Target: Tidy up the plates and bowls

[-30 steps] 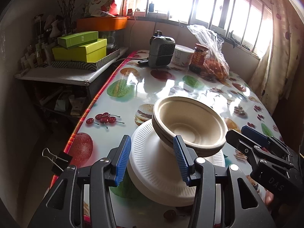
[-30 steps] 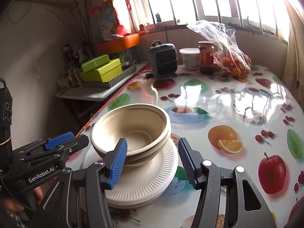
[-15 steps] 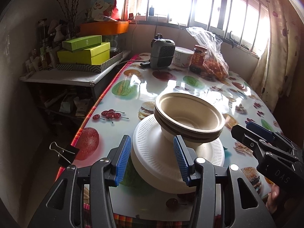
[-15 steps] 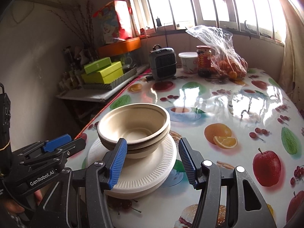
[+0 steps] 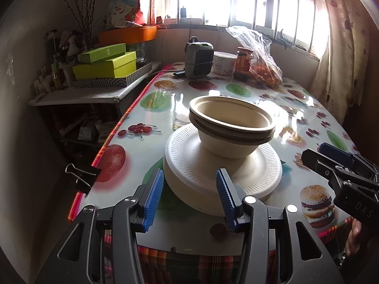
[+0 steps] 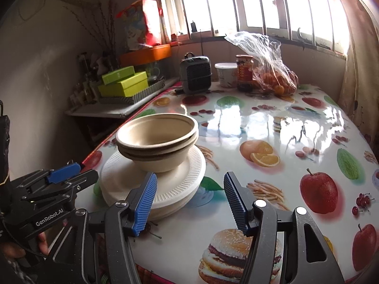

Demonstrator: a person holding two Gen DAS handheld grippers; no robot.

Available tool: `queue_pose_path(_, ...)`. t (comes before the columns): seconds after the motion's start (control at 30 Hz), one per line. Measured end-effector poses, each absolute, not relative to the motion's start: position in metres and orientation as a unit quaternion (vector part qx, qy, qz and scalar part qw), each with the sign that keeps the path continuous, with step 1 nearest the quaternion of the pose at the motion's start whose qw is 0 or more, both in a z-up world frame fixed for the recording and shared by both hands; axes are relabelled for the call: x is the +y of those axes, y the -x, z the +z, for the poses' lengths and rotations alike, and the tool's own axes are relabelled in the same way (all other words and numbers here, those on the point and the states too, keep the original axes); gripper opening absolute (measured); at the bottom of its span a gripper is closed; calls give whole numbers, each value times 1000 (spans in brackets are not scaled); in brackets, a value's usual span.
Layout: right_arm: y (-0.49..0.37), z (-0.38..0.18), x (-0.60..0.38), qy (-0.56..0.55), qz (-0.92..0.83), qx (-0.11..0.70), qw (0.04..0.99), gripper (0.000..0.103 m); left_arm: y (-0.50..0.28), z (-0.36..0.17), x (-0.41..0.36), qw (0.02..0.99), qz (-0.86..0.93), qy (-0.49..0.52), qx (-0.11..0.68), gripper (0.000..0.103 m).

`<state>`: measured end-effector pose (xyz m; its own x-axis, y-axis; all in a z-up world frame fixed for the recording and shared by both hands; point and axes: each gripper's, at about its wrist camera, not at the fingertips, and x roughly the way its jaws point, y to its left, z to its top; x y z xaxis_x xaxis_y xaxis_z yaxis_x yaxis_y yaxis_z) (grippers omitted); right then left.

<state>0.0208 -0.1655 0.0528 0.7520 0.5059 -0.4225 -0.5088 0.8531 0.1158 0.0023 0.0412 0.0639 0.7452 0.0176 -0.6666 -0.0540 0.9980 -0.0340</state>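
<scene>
Two nested beige bowls (image 5: 233, 127) (image 6: 157, 142) sit on a stack of white ribbed plates (image 5: 222, 172) (image 6: 154, 179) near the table's near-left corner. My left gripper (image 5: 189, 196) is open just in front of the stack's near rim, nothing between its blue pads. In the right wrist view my right gripper (image 6: 189, 198) is open at the stack's right front edge, jaws opening, nothing held between them. Each gripper shows in the other's view: the right gripper (image 5: 336, 161) beside the stack, the left gripper (image 6: 64, 177) to its left.
The fruit-print tablecloth (image 6: 284, 127) covers the table. At the far end stand a small heater (image 5: 199, 59), a white tub (image 5: 223, 62), a jar (image 5: 244, 64) and a bag of oranges (image 5: 265, 71). A side shelf with green boxes (image 5: 106, 64) is on the left. A binder clip (image 5: 80, 175) grips the table edge.
Both grippers have drawn back from the stack toward the table's near edge, so plates and bowls look farther away. The right gripper's jaws stand wider than before.
</scene>
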Motion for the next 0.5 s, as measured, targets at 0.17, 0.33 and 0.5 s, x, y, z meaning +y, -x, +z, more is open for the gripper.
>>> queue_pose_path(0.17, -17, 38, -167, 12, 267, 241, 933, 70, 5, 51, 35, 927, 5, 11, 374, 48)
queue_pose_path(0.33, -14, 27, -168, 22, 265, 251, 931, 77, 8, 34, 39, 916, 13, 11, 400, 48)
queue_pose_path(0.5, -15, 14, -164, 35, 257, 271, 927, 80, 9, 26, 42, 912, 24, 20, 409, 48)
